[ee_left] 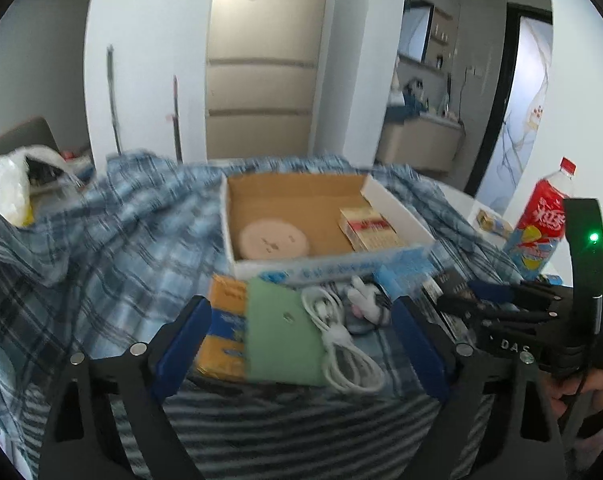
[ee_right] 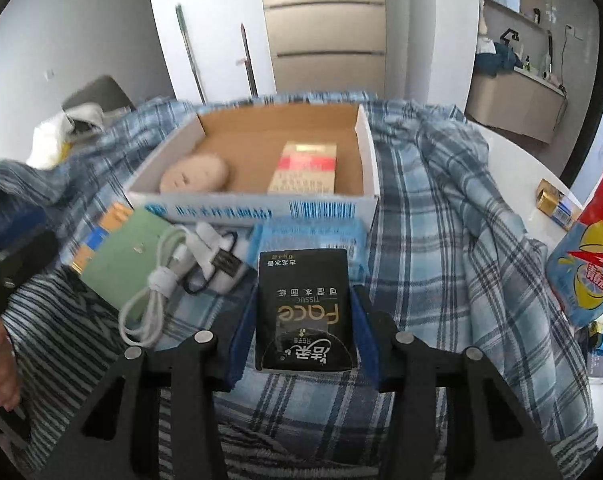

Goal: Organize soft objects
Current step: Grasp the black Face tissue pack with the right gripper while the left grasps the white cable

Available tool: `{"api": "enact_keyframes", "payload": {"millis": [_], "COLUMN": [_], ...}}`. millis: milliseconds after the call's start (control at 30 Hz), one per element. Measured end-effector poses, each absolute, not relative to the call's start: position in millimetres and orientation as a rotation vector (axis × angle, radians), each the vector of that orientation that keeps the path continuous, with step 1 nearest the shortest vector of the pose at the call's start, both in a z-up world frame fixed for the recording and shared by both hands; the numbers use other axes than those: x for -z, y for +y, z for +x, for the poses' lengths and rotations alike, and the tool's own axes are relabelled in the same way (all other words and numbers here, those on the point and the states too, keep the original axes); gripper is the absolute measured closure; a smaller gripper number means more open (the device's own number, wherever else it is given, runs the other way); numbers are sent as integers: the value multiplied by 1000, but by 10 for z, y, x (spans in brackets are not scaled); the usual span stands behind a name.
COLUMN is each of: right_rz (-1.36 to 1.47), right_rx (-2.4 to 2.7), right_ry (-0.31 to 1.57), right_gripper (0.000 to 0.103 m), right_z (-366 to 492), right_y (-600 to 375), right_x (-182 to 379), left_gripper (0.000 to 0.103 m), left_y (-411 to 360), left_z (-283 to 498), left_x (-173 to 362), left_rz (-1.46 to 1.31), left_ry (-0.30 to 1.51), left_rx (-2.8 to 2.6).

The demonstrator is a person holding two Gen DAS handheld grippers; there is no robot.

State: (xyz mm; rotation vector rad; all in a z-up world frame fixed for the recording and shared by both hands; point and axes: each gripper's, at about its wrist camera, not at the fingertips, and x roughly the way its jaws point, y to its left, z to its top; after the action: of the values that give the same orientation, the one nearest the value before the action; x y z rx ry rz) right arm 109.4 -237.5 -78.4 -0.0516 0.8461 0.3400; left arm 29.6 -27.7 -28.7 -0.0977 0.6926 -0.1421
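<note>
A: Where is the black tissue pack (ee_right: 304, 308) sitting relative to the right gripper (ee_right: 303, 334)?

B: Right between its two blue-padded fingers (ee_right: 364, 340). The pads press on both long sides of the pack, so the right gripper is clamped on it. The pack lies lengthwise along the fingers, its far end sticking out past the tips toward the cardboard box (ee_right: 257, 204).

A: Is the pack lifted?

B: I cannot tell; it lies over the blue plaid cloth (ee_right: 421, 216), and whether it rests on it is unclear.

A: And the left gripper (ee_left: 301, 332)?

B: Its fingers stand wide apart and pinch nothing. Between them, on the cloth, lie a green flat case (ee_left: 281, 340) over an orange and blue packet (ee_left: 221, 320), and a coiled white cable (ee_left: 341, 340) beside the case. The pads do not touch any of them.

A: What is just past the black pack?

B: A light blue wipes pack (ee_right: 309, 236), touching the box's front wall. To its left sits a small white charger (ee_right: 217, 256) with a black cord.

A: What is in the box?

B: A round beige pad (ee_right: 193, 176) on the left and a red and cream packet (ee_right: 305, 168) on the right, well apart from each other.

A: Anything else nearby?

B: A drink bottle (ee_left: 541, 224) with a red and blue label stands to the right on the white table (ee_right: 517, 168), off the cloth. In the left wrist view the right gripper shows at the right edge, with a hand (ee_left: 581, 392) behind it.
</note>
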Motion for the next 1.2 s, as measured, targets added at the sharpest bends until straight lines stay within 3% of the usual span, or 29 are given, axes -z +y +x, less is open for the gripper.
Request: {"api": "enact_keyframes", "payload": {"millis": [133, 300, 433, 533, 800, 867, 933, 1000, 1200], "right_rz": [-31, -6, 26, 38, 22, 21, 18, 9, 14], "right_rx": [-341, -344, -354, -360, -353, -342, -336, -325, -339], "right_ry": [855, 850, 866, 891, 909, 917, 923, 927, 916], "right_gripper": [58, 58, 58, 58, 58, 58, 58, 58, 58], "right_z": [1115, 1118, 1136, 1181, 1198, 1213, 1220, 1225, 1217], "right_y": [-2386, -2422, -2478, -2477, -2437, -2441, -2435, -2428, -2433], "right_x": [800, 799, 824, 862, 903, 915, 923, 929, 913], "left_gripper": [29, 34, 60, 65, 65, 68, 78, 79, 79], "left_y": [-493, -606, -617, -596, -724, -722, -681, -616, -628], "left_z": [477, 677, 814, 851, 856, 856, 865, 869, 694], "left_x": [399, 485, 665, 799, 869, 884, 900, 899, 693], "left_rz": [-107, -111, -100, -127, -51, -56, -89, -135, -121], "left_ry": [821, 883, 932, 975, 996, 993, 994, 992, 861], "left_rx": [182, 169, 142, 158, 162, 170, 186, 207, 217]}}
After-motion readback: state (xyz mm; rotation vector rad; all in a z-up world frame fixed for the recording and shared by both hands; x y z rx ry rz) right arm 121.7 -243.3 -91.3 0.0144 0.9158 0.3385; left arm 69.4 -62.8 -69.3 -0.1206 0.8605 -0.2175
